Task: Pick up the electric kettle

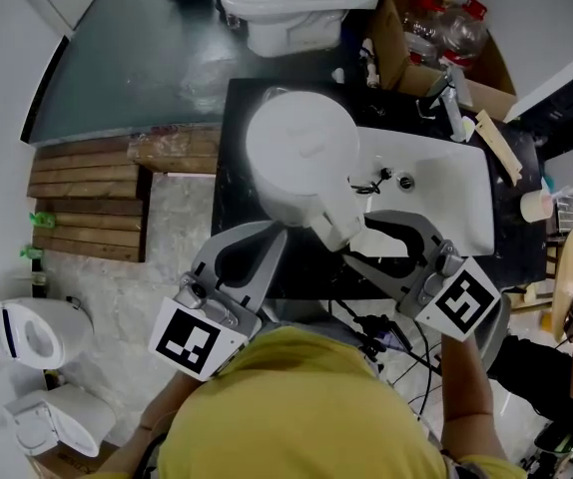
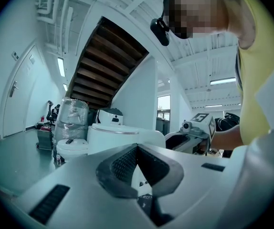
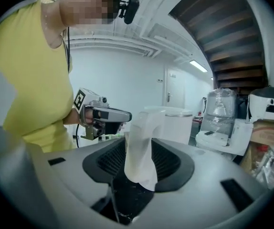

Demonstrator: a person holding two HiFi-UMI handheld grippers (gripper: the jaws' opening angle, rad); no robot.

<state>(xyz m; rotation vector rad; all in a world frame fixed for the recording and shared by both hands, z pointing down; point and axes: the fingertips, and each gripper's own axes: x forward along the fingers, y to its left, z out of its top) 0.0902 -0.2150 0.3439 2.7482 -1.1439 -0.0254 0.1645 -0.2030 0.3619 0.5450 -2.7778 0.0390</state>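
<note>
The white electric kettle [image 1: 301, 153] stands on the black counter [image 1: 235, 183], its handle [image 1: 331, 230] pointing toward me. My right gripper [image 1: 356, 243] is open, with that handle between its jaws. In the right gripper view the handle [image 3: 139, 149] rises between the two dark pads, which stand off it on both sides, and the kettle body [image 3: 175, 123] is behind. My left gripper [image 1: 267, 247] sits just left of the kettle's base, shut and empty. Its pads meet at the tip in the left gripper view [image 2: 137, 149], with the kettle [image 2: 120, 137] beyond.
A white sink basin [image 1: 446, 183] with a faucet [image 1: 451, 103] lies right of the kettle. A cardboard box of bottles [image 1: 446, 28] and a white toilet [image 1: 286, 8] stand behind the counter. Wooden pallets [image 1: 92, 203] and more toilets [image 1: 27, 337] are on the floor at left.
</note>
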